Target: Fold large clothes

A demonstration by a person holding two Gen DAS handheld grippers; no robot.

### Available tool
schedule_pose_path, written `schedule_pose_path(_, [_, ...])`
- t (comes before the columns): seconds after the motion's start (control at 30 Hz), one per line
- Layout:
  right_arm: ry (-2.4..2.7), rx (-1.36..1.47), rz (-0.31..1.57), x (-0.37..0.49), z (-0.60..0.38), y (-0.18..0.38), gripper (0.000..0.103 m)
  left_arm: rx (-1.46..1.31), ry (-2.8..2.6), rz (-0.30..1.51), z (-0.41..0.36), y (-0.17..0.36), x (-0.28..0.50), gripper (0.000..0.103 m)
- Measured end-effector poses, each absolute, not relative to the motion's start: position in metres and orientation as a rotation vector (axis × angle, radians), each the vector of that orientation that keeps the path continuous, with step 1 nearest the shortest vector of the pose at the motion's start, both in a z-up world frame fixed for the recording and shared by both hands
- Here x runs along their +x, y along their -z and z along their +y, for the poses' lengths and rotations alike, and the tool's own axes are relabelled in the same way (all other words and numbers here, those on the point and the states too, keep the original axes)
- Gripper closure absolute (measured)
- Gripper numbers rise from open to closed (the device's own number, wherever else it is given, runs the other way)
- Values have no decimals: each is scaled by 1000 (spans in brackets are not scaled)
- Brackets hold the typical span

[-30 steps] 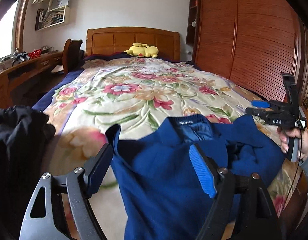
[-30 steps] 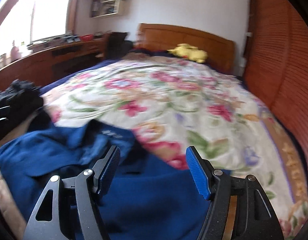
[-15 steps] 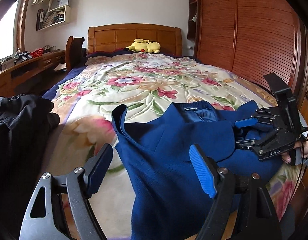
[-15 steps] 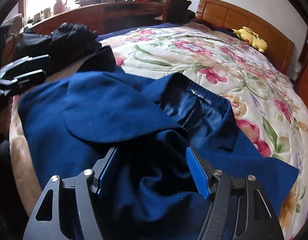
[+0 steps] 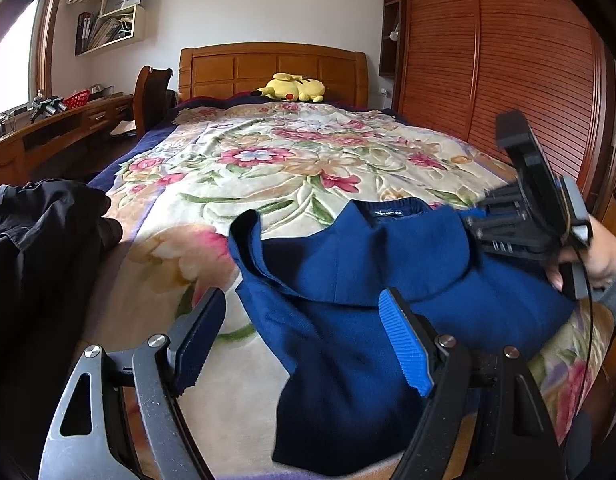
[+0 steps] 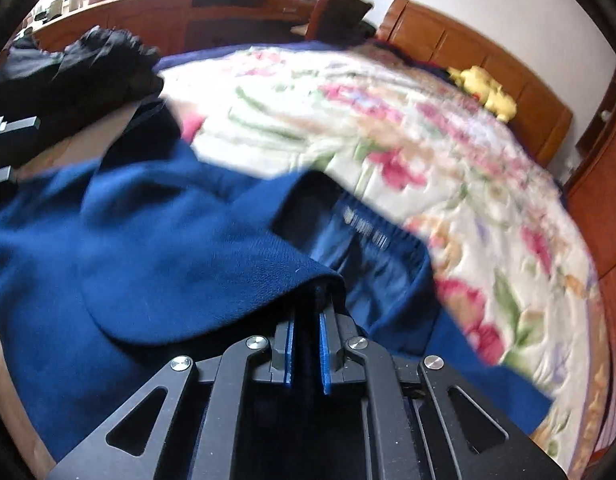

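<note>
Right gripper [image 6: 306,354] newly clamped on sweater [image 6: 156,248] fold.

Blue sweater [image 5: 347,312], a large knit garment, lying across the near end of the flowered bedspread [image 5: 268,168] in the lower centre of the left wrist view. Its neckline, bearing a small dark label with white lettering [image 5: 389,213], faces the headboard; one fold of fabric lies turned over the body. At the left edge a cuff-like end stands up.
</note>
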State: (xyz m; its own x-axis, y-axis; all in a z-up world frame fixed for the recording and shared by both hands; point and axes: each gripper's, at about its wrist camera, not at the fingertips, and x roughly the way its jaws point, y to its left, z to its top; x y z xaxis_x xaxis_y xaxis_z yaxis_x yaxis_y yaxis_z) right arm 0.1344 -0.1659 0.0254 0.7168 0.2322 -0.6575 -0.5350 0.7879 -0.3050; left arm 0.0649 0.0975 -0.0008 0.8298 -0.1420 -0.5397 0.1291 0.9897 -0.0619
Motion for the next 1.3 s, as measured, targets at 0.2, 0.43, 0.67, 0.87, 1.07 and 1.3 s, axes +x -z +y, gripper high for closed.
schedule_pose_path(0.2, [-400,-441,605,154,-171,-45,93,-15,149,585,95,3,67,23])
schedule_pose_path(0.43, [-409,-377,596,152,-181,-54,91,1,148,638,91,15,72,23])
schedule_pose_path(0.67, [-336,-284,522,146,-203,-78,79,23,168,724,86,29,78,23])
schedule_pose_path(0.87, [-292,-274,583,155,-221,-67,78,37,176,733,83,28,75,23])
schedule_pose_path(1.07, [-238,-304,628,133,-271,-53,42,25,177,695,87,19,71,23])
schedule_pose_path(1.3, [-257,-305,744,98,-324,-22,42,-4,179,614,84,4,66,23])
